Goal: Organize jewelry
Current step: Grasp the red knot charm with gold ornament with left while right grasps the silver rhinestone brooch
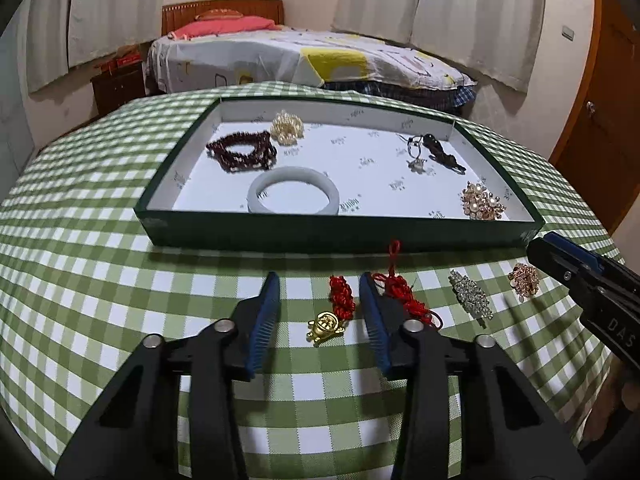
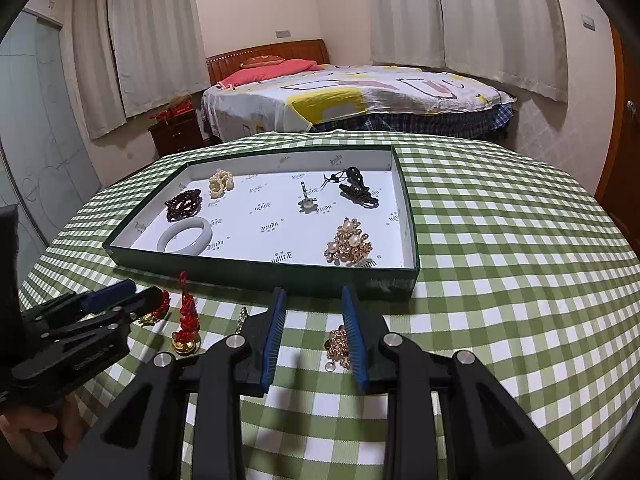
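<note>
On right claw (image 1: 560, 260): "DAS".

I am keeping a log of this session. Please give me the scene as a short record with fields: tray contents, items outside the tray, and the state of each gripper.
tray: green tray on checked cloth
in tray: dark red bead bracelet; white bangle; pearl cluster; gold pearl brooch; dark pendant
outside tray: gold charm with red knot; second red knot; crystal clip; small gold brooch
left gripper: open, gold charm between fingers
right gripper: open, beside small gold brooch
</note>
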